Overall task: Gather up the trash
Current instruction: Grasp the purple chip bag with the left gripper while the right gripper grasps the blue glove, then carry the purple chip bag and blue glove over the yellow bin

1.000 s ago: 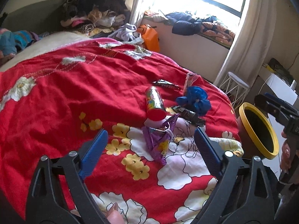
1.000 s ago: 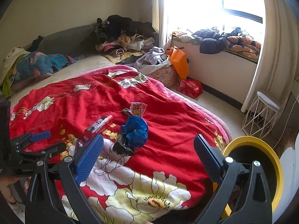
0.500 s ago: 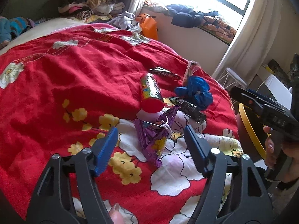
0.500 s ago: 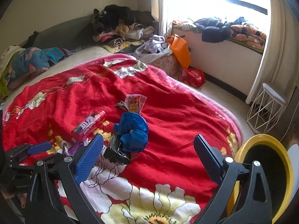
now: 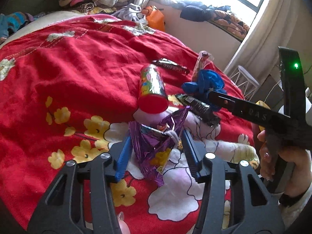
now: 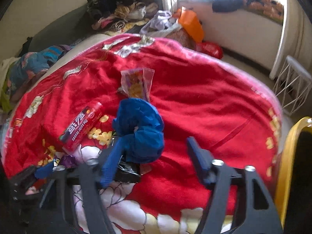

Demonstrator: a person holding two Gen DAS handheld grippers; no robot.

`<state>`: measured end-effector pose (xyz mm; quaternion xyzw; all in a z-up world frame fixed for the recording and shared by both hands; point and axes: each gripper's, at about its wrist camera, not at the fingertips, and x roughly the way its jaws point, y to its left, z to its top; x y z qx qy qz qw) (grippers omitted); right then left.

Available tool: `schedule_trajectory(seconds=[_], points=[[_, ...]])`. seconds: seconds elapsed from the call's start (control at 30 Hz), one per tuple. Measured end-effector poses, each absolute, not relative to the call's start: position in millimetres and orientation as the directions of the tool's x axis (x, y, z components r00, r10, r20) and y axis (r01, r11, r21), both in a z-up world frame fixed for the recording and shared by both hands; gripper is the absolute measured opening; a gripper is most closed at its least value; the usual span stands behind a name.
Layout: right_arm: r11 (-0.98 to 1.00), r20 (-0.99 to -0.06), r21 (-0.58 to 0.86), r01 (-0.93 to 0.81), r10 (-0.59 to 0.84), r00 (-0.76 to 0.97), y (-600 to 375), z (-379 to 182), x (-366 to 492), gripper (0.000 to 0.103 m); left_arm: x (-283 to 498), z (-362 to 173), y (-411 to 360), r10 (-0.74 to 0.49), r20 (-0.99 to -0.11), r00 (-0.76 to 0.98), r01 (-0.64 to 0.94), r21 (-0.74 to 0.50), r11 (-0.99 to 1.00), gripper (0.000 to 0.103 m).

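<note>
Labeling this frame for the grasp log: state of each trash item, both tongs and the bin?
Left tongs: open, straddling the purple foil wrapper.
Purple foil wrapper: crumpled, on the bedspread.
Right tongs: open, around the blue crumpled wad.
Blue crumpled wad: on the bedspread, ungrasped.
Red snack tube: lying on its side.
Yellow-rimmed bin: beside the bed, contents unseen.

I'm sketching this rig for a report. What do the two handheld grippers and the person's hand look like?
Both grippers, left and right, are matte black frames with silver bolts and blue ribbed fingers. In the left wrist view the right one's side bears embossed letters, and a green light glows on its upright part. The bare hand has a dark wristband.
</note>
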<state>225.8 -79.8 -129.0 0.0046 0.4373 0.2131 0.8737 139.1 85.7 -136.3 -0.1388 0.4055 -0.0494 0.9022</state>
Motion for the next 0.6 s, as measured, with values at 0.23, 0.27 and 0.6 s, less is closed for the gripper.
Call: schedule_trajectory(seconds=[0.23, 0.27, 0.6], points=[[0.886, -0.722, 0.173, -0.429, 0.411, 0.556, -79, -119, 204, 0.011, 139, -138, 89, -0.21, -0.719, 0.663, -0.029, -0.305, 0.952, 0.03], [0.884, -0.717, 0.164, -0.438, 0.412, 0.562, -80, -116, 198, 0.011, 139, -138, 90, -0.213, -0.719, 0.662, -0.029, -0.308, 0.951, 0.03], [0.876, -0.684, 0.154, -0.457, 0.428, 0.59, -97, -103, 166, 0.01, 131, -130, 91, -0.242, -0.698, 0.675, 0.003, -0.325, 0.946, 0.026]])
